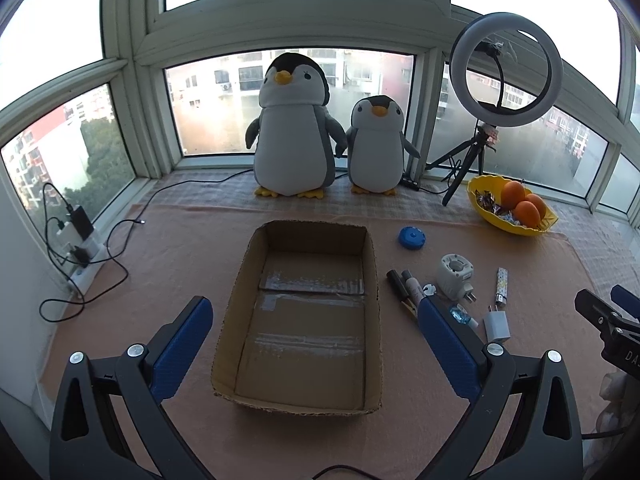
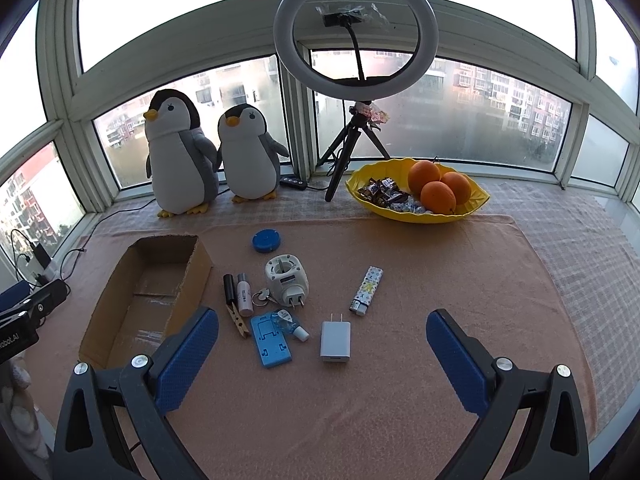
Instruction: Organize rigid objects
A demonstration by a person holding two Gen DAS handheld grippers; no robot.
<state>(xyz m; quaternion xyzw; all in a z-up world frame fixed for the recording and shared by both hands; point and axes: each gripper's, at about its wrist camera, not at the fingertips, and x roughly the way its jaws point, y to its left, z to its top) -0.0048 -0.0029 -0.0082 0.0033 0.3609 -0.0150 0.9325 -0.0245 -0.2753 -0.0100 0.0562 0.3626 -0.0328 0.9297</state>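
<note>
An empty cardboard box (image 1: 304, 312) (image 2: 148, 292) lies open on the peach cloth. To its right lie small items: a blue round lid (image 2: 266, 240), a white plug-in device (image 2: 286, 279), a patterned lighter (image 2: 366, 290), a white charger (image 2: 335, 341), a blue phone stand (image 2: 270, 340), a small dropper bottle (image 2: 290, 322), a wooden clothespin (image 2: 238, 320), a black tube (image 2: 229, 288) and a white tube (image 2: 244, 293). My left gripper (image 1: 316, 316) is open over the box. My right gripper (image 2: 322, 328) is open and empty, in front of the items.
Two plush penguins (image 1: 296, 128) (image 1: 376, 144) stand at the window. A ring light on a tripod (image 2: 356, 36) and a yellow bowl (image 2: 472, 210) with oranges and sweets stand at the back right. A power strip with cables (image 1: 80, 248) lies at the left.
</note>
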